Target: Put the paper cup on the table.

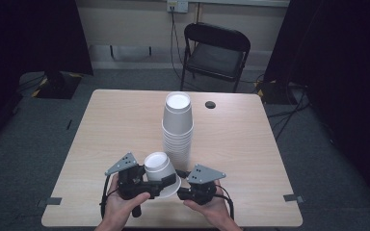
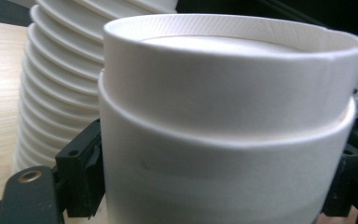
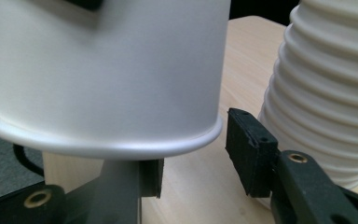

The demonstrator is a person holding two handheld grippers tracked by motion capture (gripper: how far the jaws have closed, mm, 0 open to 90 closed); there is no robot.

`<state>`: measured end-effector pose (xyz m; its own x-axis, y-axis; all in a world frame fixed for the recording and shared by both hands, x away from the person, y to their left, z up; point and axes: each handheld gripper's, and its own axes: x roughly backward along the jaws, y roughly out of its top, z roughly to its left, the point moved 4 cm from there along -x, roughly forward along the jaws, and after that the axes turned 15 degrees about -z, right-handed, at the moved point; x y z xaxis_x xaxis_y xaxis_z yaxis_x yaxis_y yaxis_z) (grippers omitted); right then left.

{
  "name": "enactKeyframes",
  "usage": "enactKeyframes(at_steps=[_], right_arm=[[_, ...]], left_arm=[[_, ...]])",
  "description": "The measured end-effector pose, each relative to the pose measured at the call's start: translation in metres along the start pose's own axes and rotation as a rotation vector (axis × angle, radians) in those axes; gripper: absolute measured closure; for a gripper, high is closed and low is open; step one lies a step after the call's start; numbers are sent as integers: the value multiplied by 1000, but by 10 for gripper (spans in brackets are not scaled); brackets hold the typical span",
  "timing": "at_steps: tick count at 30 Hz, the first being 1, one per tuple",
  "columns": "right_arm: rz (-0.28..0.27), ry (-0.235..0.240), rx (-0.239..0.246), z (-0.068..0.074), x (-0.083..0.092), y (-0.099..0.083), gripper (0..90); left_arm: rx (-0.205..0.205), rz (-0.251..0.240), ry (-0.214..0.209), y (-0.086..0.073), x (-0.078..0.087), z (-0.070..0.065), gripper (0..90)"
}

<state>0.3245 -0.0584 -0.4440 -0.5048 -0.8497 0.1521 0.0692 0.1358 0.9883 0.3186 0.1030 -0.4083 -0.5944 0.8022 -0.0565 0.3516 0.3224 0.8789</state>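
White cup [image 1: 160,172], upside down and tilted, sits clamped between the left gripper's [image 1: 150,182] fingers [image 2: 81,163] near the desk's [image 1: 111,130] front edge, just before the stack [image 1: 177,127] of inverted cups. The right gripper [image 1: 189,188] has its fingers [image 3: 250,149] apart under the cup's rim, not closed on it.

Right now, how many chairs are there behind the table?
1: a black folding chair beyond the table's far edge, by the wall. Dark curtains at the sides could hide others.

A light wooden table [image 1: 106,139] carries a cup stack [image 1: 177,127].
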Motion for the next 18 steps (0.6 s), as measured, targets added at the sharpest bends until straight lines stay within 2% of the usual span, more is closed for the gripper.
enactKeyframes(at_steps=[5, 10, 18], right_arm=[[-41, -10, 21, -1, 2, 5, 620], [-61, -4, 26, 0, 4, 6, 636], [-95, -19, 73, 0, 7, 9, 680]], left_arm=[[23, -2, -3, 0, 1, 0, 160], [68, 0, -9, -3, 0, 1, 160], [122, 9, -20, -5, -2, 3, 160]])
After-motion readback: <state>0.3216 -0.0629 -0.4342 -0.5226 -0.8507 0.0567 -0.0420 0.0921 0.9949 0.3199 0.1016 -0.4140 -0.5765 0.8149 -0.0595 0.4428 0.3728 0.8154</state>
